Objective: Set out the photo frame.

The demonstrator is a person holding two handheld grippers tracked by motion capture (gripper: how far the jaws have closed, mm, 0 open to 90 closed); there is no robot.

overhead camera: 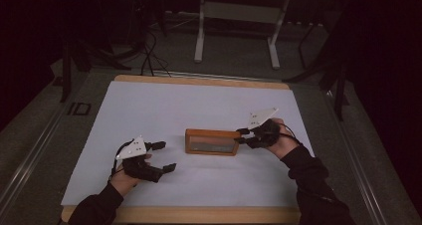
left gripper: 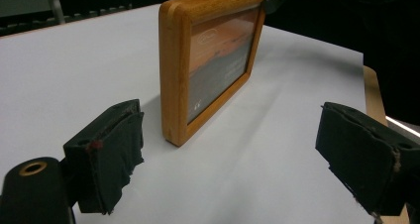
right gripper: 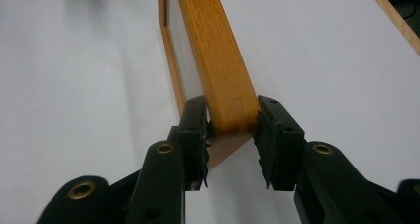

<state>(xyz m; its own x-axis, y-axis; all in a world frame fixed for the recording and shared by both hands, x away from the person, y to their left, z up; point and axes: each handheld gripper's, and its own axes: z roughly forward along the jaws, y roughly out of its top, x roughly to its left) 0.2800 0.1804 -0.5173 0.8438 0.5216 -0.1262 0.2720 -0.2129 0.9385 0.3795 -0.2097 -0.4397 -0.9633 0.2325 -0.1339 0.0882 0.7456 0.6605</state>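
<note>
One claw, the right claw (right gripper: 232,130), clamps the upright picture frame (overhead camera: 211,141) at its 3 o'clock end, the left claw (overhead camera: 164,157) gapes empty at 8 o'clock; a twist could topple it onto the table (overhead camera: 149,105).

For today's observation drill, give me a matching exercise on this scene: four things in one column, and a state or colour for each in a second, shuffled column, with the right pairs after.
Things:
1. left gripper
2. right gripper
3. picture frame
4. table cover

States or colours:
A. white, flat
B. orange-brown wood, standing on its edge
C. jaws apart, holding nothing
D. jaws closed on a wooden edge

Pairs: 1-C, 2-D, 3-B, 4-A
</note>
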